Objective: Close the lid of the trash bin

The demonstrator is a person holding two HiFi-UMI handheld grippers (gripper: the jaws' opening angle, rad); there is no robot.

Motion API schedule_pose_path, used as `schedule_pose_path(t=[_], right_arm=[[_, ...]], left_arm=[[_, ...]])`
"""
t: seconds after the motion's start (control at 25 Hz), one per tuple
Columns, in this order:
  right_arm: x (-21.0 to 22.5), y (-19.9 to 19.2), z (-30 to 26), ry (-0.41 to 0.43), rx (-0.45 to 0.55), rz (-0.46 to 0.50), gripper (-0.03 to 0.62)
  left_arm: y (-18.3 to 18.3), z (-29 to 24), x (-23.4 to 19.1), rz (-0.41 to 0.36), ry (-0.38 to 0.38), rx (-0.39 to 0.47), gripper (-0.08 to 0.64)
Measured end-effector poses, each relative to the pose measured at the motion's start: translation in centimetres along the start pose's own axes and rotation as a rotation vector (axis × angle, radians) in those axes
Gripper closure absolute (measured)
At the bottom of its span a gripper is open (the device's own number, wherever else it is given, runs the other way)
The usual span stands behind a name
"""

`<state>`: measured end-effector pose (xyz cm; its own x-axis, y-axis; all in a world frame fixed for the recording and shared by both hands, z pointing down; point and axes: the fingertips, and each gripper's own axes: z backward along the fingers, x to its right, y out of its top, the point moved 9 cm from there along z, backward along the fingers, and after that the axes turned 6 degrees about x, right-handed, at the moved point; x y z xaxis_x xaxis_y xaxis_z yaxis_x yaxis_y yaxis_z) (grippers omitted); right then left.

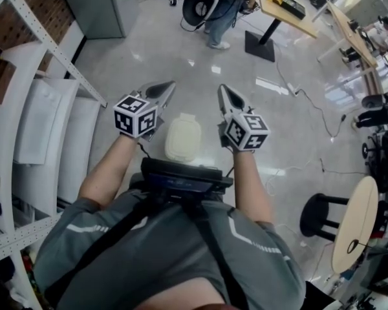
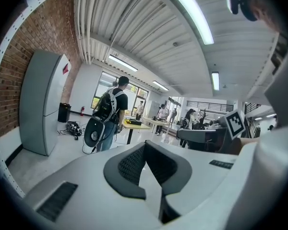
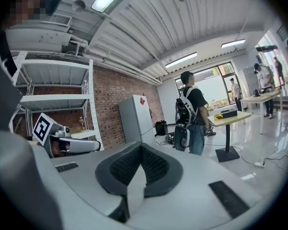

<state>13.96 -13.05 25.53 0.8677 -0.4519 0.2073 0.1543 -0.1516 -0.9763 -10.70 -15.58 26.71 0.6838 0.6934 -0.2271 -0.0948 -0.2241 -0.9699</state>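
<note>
Well, the trash bin (image 1: 180,156) sits on the floor (image 1: 181,50), between the two grippers. From above its cream lid (image 1: 183,133) looks flat and seated, so I'd judge the closing done, with nothing obvious left. The left gripper (image 1: 164,89) and right gripper (image 1: 226,94) hang above it, clear of it, aimed out at the room. Both pairs of fingers (image 2: 129,164) (image 3: 122,169) meet at the tips, gripping nothing.

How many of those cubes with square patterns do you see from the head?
2. One cube is on the left gripper, left of the trash bin; the other cube is on the right gripper, right of it.
</note>
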Motion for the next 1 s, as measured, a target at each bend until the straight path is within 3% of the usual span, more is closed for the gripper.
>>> schedule_pose_path(t=[1.0], right_arm=[[0.3,0.8,-1.0,0.016,0.010,0.016,0.586]], left_arm=[[-0.6,-0.9,-0.9,0.019,0.019,0.002,0.561]])
